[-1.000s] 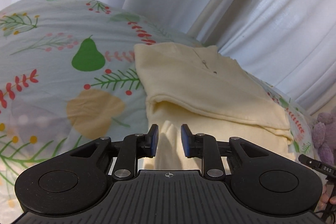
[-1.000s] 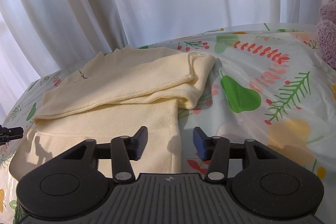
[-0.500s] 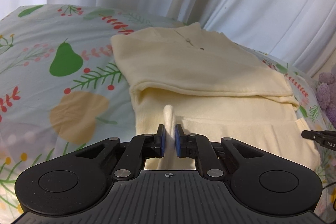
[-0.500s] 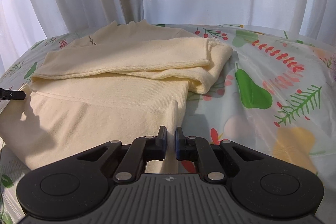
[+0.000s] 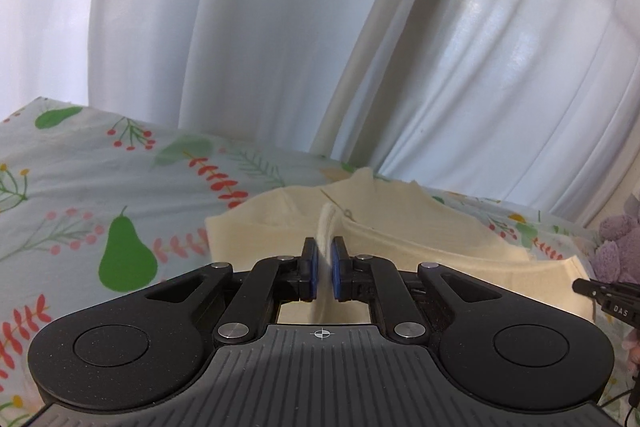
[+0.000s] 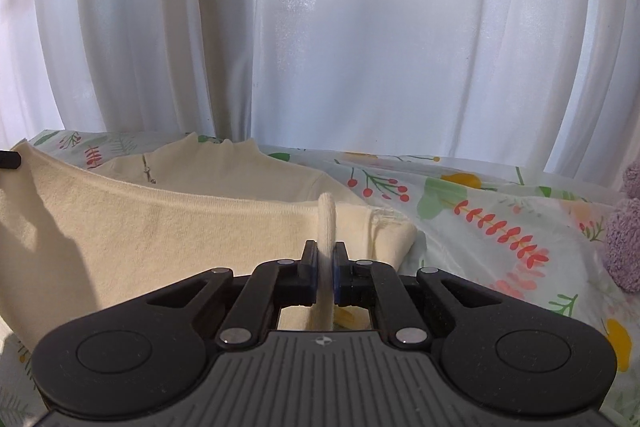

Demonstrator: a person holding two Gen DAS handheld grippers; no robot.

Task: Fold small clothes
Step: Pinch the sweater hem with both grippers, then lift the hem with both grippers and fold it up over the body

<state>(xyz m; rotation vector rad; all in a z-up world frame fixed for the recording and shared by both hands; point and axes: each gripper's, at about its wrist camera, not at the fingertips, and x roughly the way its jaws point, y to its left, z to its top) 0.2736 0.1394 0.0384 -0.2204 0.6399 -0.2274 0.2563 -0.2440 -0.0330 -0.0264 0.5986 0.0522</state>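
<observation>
Left wrist view: left gripper (image 5: 324, 265) body hides the near part of the garment (image 5: 420, 239). Its jaws are pinched nearly closed on a raised fold of the cream fabric; the fold sticks up between the blue pads (image 5: 313, 269). The garment's lower edge is cut off behind the gripper. One cream garment, lying on a sheet (image 5: 80, 195) printed with pears, berries and leaves. Small dark mark or zip pull near the neckline, too small to tell. At the far right edge the tip of the right gripper (image 5: 600, 293) pokes in, mostly cropped. A purple plush toy (image 5: 618, 247) is partly cut off by the frame edge. White curtain (image 5: 280, 27) fills the background; what lies behind it is blurred.

Right wrist view: a black tip at the left edge, cropped, hard to make out. The same garment is spread to the left and centre, its neckline toward the curtain, a folded layer on top. Shadow covers its left part. Right gripper jaws are likewise squeezed on a fold of the fabric standing up between the pads. The sheet is bare to the right; the plush toy is cropped at the right edge.

Count: two grippers, one garment, one toy. No containers seen.
</observation>
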